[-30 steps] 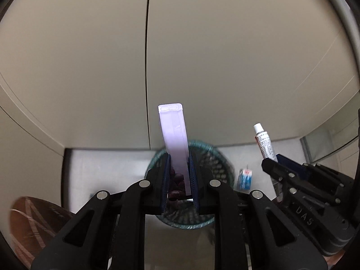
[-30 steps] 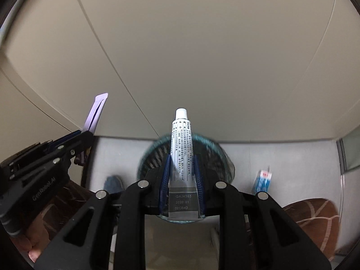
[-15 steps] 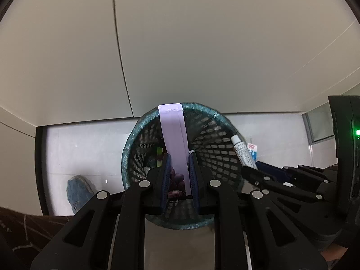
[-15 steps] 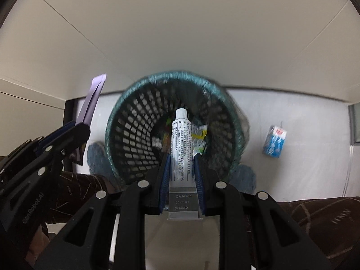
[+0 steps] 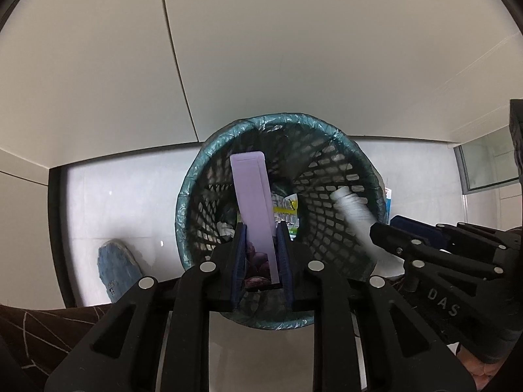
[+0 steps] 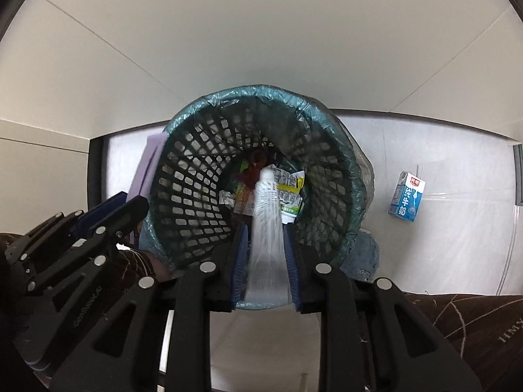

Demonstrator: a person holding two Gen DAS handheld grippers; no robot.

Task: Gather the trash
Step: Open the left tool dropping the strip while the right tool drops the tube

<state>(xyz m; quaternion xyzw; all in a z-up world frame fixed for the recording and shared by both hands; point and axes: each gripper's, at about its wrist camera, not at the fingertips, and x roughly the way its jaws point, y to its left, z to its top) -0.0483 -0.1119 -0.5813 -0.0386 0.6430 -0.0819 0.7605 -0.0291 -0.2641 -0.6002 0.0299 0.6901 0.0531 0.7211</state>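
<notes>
Trash is already lying in the bin (image 6: 196, 176) ahead of both claws. Left claw (image 5: 260, 254) is gripping a purple box (image 5: 253, 196) over it; right claw (image 6: 265, 258) is slackening around a blurred tube (image 6: 266, 215). A carton (image 6: 407, 201) is waiting on the floor, right of the right claw.

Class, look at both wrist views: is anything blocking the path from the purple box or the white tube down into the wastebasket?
Nothing visible does. The purple box and white tube both point into the open mouth of the wastebasket; only wrappers lie at its bottom.
</notes>
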